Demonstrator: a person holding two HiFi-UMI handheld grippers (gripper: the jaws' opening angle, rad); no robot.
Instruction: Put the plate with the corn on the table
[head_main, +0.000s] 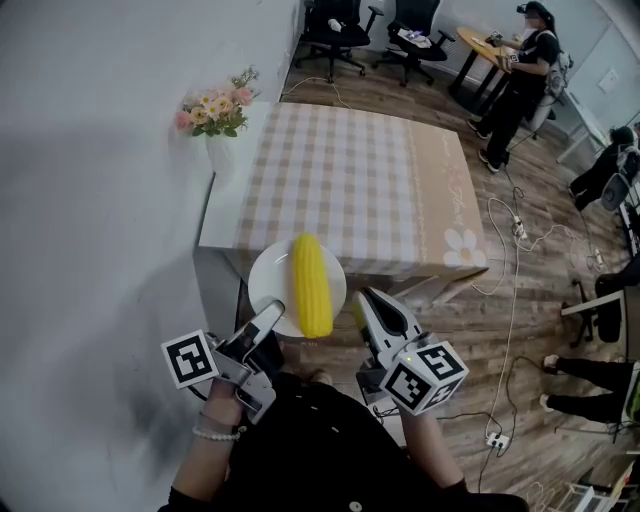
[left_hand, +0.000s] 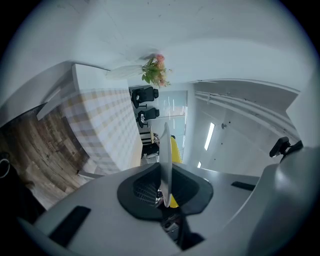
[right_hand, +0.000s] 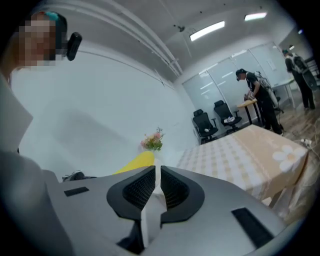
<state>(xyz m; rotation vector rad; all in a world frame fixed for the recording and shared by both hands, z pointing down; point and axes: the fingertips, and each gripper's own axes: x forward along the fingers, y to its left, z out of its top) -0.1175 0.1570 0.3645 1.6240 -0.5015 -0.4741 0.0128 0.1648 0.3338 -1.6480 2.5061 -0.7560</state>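
The white plate (head_main: 268, 276) sits at the lower centre of the head view, held up in the air and overlapping the near edge of the table (head_main: 350, 180) rather than resting on it. The corn (head_main: 311, 285), one yellow cob, lies lengthwise across the plate's middle, pointing toward the table. The left gripper (head_main: 266, 320) has its jaws clamped on the plate's lower-left rim; in the left gripper view the plate (left_hand: 165, 160) shows edge-on as a thin white blade pinched between the dark pads, with the corn (left_hand: 174, 149) just to its right. The right gripper (head_main: 364, 306) comes in from the lower right, and in the right gripper view its jaws are closed on the white rim (right_hand: 156, 186), the corn (right_hand: 136, 163) showing as a yellow wedge to the left behind them. The table, covered with a beige checked cloth, fills the centre of the head view. A white vase (head_main: 220, 155) of pink flowers (head_main: 215, 112) stands at the table's far-left corner, against the pale wall on the left. On the wooden floor (head_main: 520, 250) at the right, white cables (head_main: 512, 300) trail downward. Black office chairs (head_main: 330, 30) stand along the top edge, and a person in dark clothes (head_main: 520, 80) stands at a wooden desk in the upper right.
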